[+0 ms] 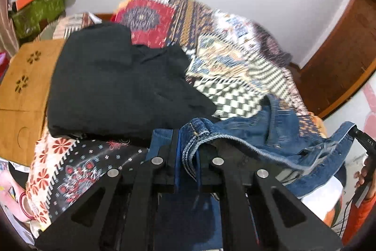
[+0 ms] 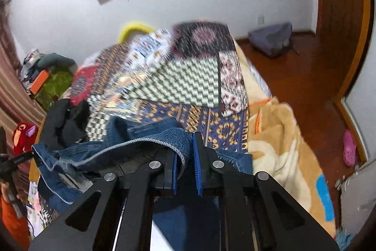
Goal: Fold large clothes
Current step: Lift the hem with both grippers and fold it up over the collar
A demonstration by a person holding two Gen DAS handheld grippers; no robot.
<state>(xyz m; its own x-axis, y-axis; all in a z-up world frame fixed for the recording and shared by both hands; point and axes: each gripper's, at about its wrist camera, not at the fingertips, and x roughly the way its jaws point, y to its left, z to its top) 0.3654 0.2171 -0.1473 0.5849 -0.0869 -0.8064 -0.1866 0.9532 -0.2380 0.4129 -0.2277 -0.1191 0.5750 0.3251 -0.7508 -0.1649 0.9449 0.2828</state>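
A pair of blue jeans (image 1: pixel 265 133) hangs between my two grippers above the patterned bed cover (image 1: pixel 235 67). My left gripper (image 1: pixel 186 152) is shut on the jeans' waistband, which bunches between the blue pads. My right gripper (image 2: pixel 185 154) is shut on the other side of the jeans (image 2: pixel 141 142), denim pinched between its pads. The right gripper also shows at the far right of the left wrist view (image 1: pixel 363 142). The left gripper shows at the left edge of the right wrist view (image 2: pixel 21 158). Both views are motion-blurred.
A folded black garment (image 1: pixel 117 81) lies on the bed to the left, beside a wooden lap table (image 1: pixel 23 91). A beige blanket (image 2: pixel 282 145) covers the bed's right side. Clutter (image 1: pixel 37 1) is piled at the far left. A wooden floor (image 2: pixel 293 67) lies to the right.
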